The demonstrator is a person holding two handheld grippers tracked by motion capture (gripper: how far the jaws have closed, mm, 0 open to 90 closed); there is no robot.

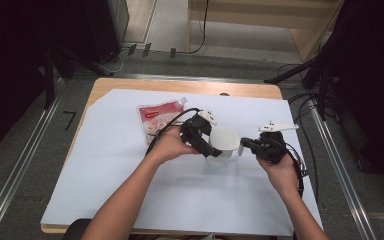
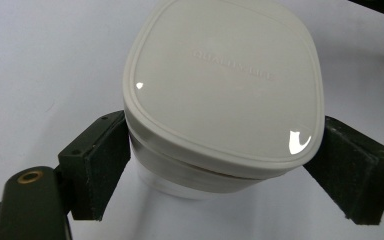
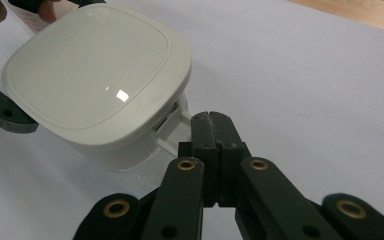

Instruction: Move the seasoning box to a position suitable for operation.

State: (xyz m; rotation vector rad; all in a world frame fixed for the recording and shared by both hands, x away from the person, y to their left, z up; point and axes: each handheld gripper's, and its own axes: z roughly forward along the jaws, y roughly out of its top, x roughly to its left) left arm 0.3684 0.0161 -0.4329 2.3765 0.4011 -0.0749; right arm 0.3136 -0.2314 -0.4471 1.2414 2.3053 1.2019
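Note:
A white container (image 1: pixel 223 142) with a rounded square lid stands on the white sheet near the table's middle. My left gripper (image 1: pixel 206 145) comes at it from the left. In the left gripper view its two pads (image 2: pixel 102 160) press on either side of the container (image 2: pixel 225 85) just under the lid. My right gripper (image 1: pixel 244 146) reaches it from the right. In the right gripper view the jaws (image 3: pixel 211 120) are shut together, their tips against the small white handle (image 3: pixel 172 134) on the container's (image 3: pixel 95 75) side. I cannot tell whether the handle is pinched.
A red and white snack bag (image 1: pixel 157 120) lies flat to the left behind the left hand. The white sheet (image 1: pixel 180 195) covers most of the wooden table (image 1: pixel 180 85). Cables trail from both grippers.

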